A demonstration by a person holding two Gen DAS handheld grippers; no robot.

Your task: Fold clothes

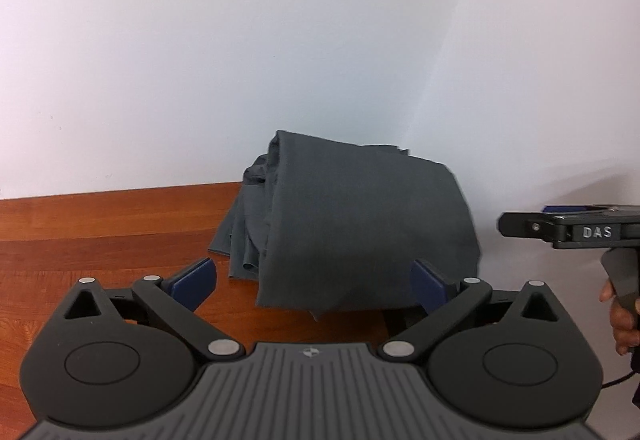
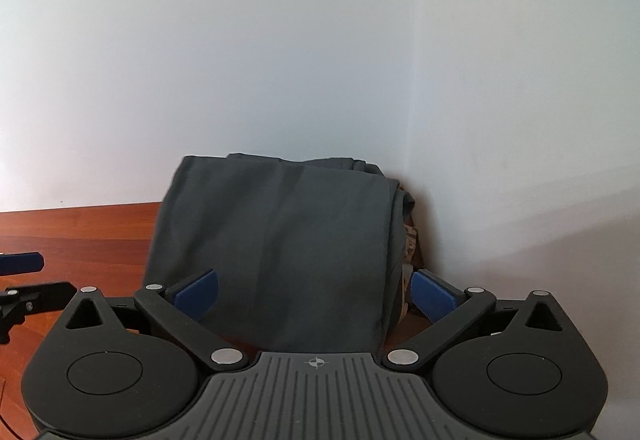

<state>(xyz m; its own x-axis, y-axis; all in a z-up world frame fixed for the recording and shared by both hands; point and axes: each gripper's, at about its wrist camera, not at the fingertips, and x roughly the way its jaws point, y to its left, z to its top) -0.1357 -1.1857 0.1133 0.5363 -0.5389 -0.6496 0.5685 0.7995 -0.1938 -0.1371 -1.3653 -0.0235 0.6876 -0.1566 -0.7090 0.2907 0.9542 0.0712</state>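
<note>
Garment: a dark grey cloth (image 1: 360, 224) lies in a folded bundle on my wooden table (image 1: 100, 224), pushed back against the white wall (image 1: 280, 40), near the corner on my right.
Bearing from my tongs: straight ahead of both; my right gripper (image 2: 314, 294) has it dead centre and filling the gap between its fingers, my left gripper (image 1: 314, 282) sees it slightly right of centre.
Nearer hand: the right, I judge, since the cloth looms larger there.
Long axis: seems to run from the near edge back to the wall, with the rounded fold on top; the fisheye makes this uncertain.
Loose end: looser layers spill from the left side (image 1: 244, 236).
Left tongs: spread wide, holding nothing.
Right tongs: spread wide, blue pads (image 2: 434, 294) either side of the cloth, not gripping.
Stage: the bundle fits either a finished fold or one awaiting another.
</note>
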